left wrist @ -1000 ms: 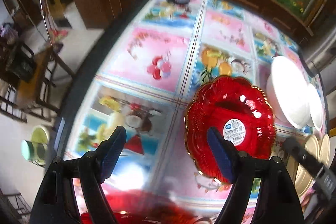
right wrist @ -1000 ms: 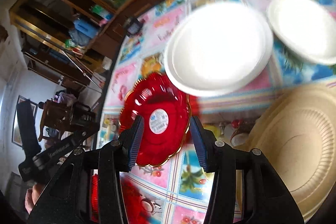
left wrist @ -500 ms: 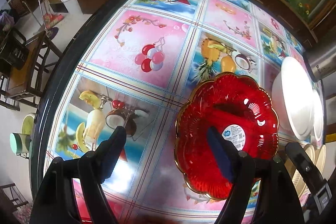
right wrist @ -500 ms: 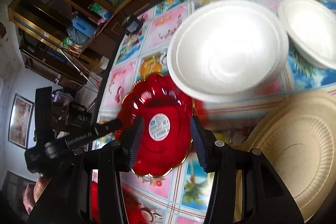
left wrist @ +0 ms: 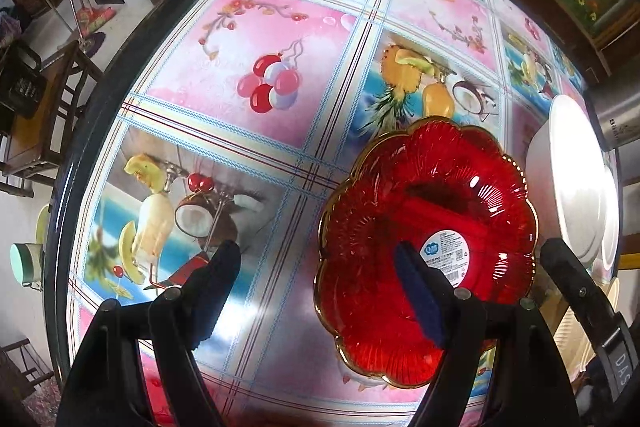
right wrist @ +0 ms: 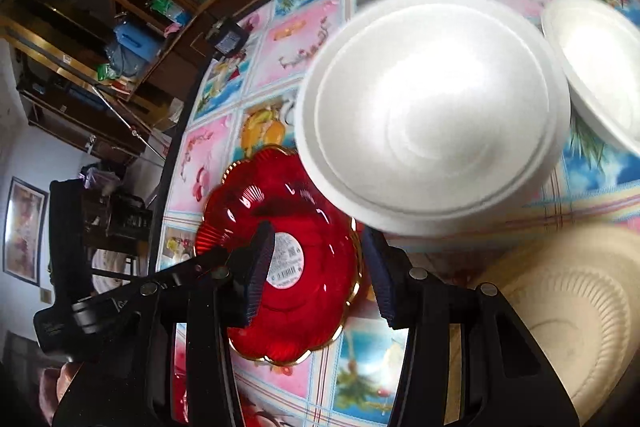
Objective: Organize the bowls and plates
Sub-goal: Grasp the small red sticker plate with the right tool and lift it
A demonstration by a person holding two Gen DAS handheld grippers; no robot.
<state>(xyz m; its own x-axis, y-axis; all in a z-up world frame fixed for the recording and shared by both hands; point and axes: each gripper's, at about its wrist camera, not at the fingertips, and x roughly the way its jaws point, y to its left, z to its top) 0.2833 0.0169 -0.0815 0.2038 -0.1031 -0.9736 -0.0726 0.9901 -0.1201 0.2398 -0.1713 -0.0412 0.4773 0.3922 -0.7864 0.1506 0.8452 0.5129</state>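
The red dish sits on the patterned tabletop, a round label stuck in its middle; nothing else lies in it. Left of the dish, the left tool hangs with jaws apart, one finger over its left rim. Right of the dish, a white bowl is blurred; the right tool is apart, gripping nothing. Further right, a second white bowl and a beige paper plate are cut off.
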